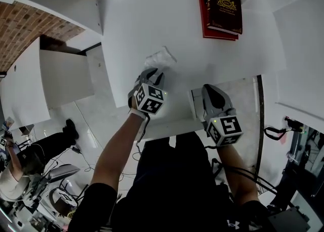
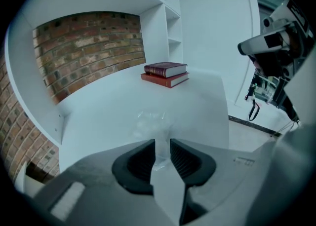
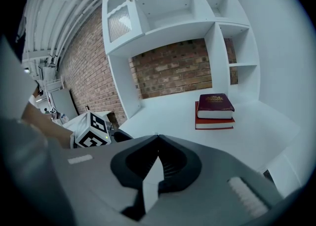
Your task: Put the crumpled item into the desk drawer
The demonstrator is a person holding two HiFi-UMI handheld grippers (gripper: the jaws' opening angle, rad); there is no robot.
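A crumpled clear plastic item lies on the white desk near its front edge. My left gripper reaches it from the front. In the left gripper view the jaws stand close together with a tail of the crumpled item pinched between the pads, while the rest lies on the desk ahead. My right gripper hangs at the desk's front edge to the right, its jaws shut with nothing between them. What looks like a pulled-out white drawer juts from the desk front between the grippers.
Two stacked books, dark over red, lie at the desk's back right. White shelving and a brick wall stand behind the desk. A seated person and cables are on the floor at left, equipment at right.
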